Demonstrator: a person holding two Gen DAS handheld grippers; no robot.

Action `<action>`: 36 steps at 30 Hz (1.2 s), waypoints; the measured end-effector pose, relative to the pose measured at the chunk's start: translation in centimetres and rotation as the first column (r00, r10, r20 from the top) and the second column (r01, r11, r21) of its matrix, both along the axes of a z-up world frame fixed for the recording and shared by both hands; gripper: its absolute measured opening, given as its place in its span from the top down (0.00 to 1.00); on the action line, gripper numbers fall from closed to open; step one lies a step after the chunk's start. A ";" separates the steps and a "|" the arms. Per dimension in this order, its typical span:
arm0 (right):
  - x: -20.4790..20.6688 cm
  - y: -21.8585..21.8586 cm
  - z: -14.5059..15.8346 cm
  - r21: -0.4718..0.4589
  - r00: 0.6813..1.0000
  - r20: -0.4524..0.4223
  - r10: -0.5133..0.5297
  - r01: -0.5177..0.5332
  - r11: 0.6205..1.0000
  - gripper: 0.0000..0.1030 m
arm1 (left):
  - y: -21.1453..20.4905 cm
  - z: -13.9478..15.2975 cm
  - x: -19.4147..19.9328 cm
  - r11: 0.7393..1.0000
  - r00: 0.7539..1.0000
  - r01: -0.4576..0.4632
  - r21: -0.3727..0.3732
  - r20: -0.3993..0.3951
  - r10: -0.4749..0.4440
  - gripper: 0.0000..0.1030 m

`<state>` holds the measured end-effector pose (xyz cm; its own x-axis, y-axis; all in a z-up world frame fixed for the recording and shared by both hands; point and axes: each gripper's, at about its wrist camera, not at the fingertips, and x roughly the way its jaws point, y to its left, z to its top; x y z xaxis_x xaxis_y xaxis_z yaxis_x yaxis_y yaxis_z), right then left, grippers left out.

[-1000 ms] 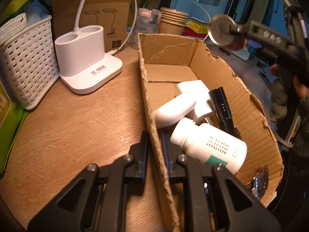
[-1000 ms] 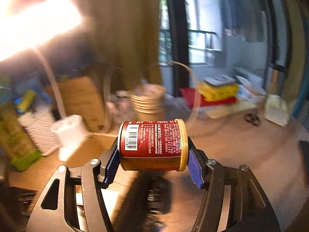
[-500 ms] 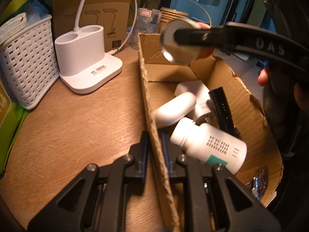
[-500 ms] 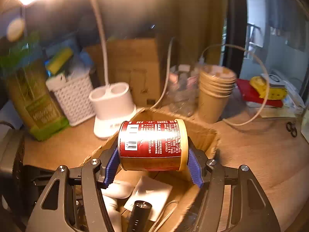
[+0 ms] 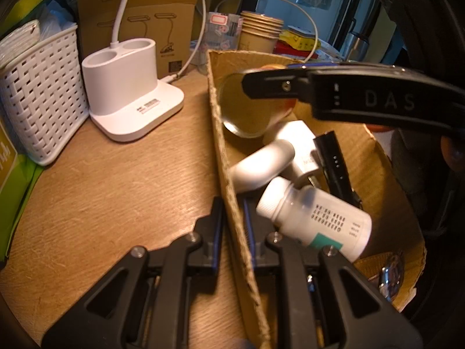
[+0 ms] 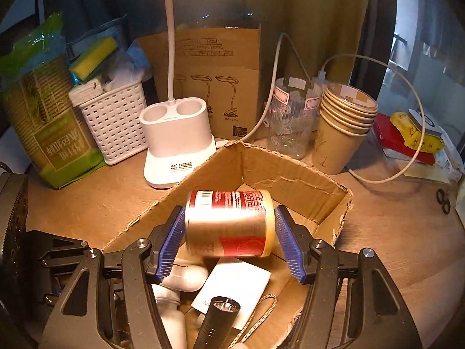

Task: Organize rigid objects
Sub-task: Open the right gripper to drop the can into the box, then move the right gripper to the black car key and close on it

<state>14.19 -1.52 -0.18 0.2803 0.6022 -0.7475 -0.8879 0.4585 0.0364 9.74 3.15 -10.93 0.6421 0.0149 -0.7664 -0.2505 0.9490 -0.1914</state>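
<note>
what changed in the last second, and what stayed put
The right gripper, still shut on the can, swung in from above the table and dropped over the far end of the box. The left gripper stayed clamped on the box wall, and the bottle and flashlight inside did not move.

Red can sideways above cardboard box

Red-and-silver can between blue ribbed pads — brown cardboard box, white lattice basket
</note>
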 end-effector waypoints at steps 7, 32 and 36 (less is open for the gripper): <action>0.4 -1.5 0.7 0.056 0.999 -0.007 -0.043 0.043 0.997 0.37 | -0.1 0.1 -0.1 1.000 1.000 0.001 0.000 0.000 -0.001 0.85; 3.0 -11.1 3.5 0.208 0.939 0.012 -0.342 0.333 0.920 0.37 | -0.1 0.1 -0.1 1.000 1.000 0.000 0.000 0.000 0.000 0.85; 3.5 -11.0 2.6 0.183 0.934 0.016 -0.357 0.348 0.919 0.37 | 0.0 0.1 -0.1 1.000 1.000 0.001 0.000 0.000 -0.001 0.85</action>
<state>17.73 -12.57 2.41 0.5315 0.5771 -0.6201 -0.6727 0.7324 0.1050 9.68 3.12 -10.86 0.6422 0.0145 -0.7664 -0.2499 0.9492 -0.1914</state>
